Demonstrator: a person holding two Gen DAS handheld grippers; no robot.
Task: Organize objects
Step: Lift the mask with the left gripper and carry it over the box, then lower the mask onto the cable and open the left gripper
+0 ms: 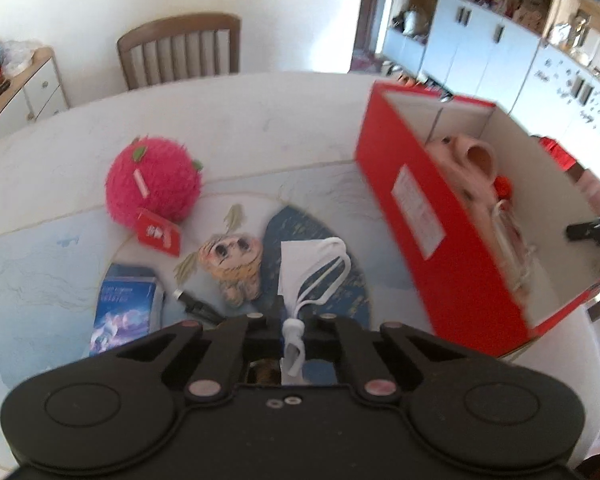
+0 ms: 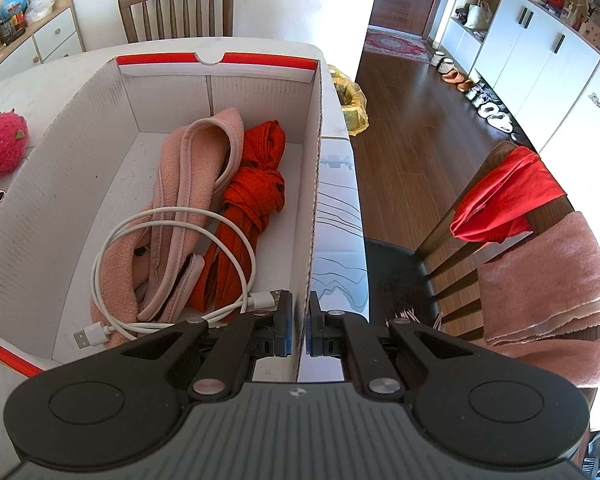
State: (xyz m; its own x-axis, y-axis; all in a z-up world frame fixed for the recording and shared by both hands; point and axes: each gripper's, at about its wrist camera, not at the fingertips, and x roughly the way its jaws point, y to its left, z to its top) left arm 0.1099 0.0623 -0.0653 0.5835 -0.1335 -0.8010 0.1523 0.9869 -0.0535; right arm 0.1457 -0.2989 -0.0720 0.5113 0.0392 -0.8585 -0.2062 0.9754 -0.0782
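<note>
The left gripper (image 1: 291,330) pinches a white face mask (image 1: 312,270) by its folded end, its ear loops trailing forward above the table (image 1: 260,120). The right gripper (image 2: 300,330) has its fingers clamped on the near right wall of the red cardboard box (image 2: 314,184), white inside. In the box lie a pink fleece garment (image 2: 184,184), a knotted orange-red cloth (image 2: 256,192) to its right, and a coiled white USB cable (image 2: 172,276) nearest.

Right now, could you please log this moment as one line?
left gripper: shut on white mask | right gripper: shut on box wall | cable in box
</note>
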